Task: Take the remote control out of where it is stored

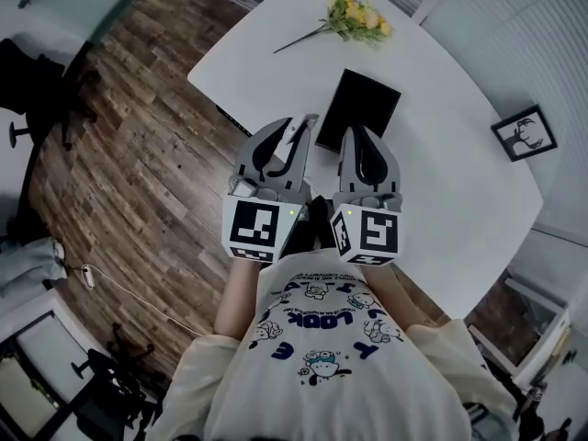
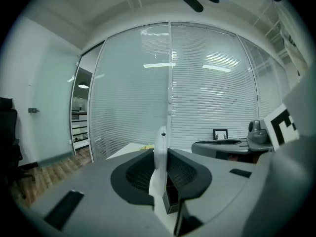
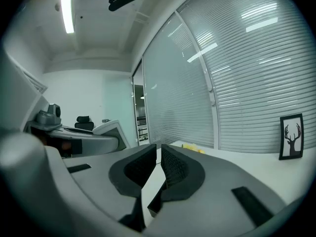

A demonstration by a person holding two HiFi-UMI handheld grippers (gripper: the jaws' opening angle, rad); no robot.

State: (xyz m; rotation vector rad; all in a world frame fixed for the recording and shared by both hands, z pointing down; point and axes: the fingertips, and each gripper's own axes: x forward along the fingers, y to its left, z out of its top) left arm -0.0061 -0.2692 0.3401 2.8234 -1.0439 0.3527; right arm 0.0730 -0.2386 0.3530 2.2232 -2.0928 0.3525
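Note:
In the head view my left gripper [image 1: 290,134] is held up above the near edge of the white table [image 1: 459,182], shut on a slim white remote control [image 1: 302,132]. The left gripper view shows that remote [image 2: 160,154] edge-on, upright between the two black pads [image 2: 140,172] of the left gripper [image 2: 160,169]. A flat black box [image 1: 358,108] lies on the table just beyond both grippers. My right gripper [image 1: 358,138] hovers beside the left one, near the box's front edge. Its jaws [image 3: 157,164] are shut with nothing between them.
A bunch of yellow flowers [image 1: 354,16] lies at the table's far side. A small framed deer picture [image 1: 524,132] stands at the right edge, and the deer picture [image 3: 291,136] also shows in the right gripper view. Glass walls with blinds surround the room. Wooden floor and office chairs lie to the left.

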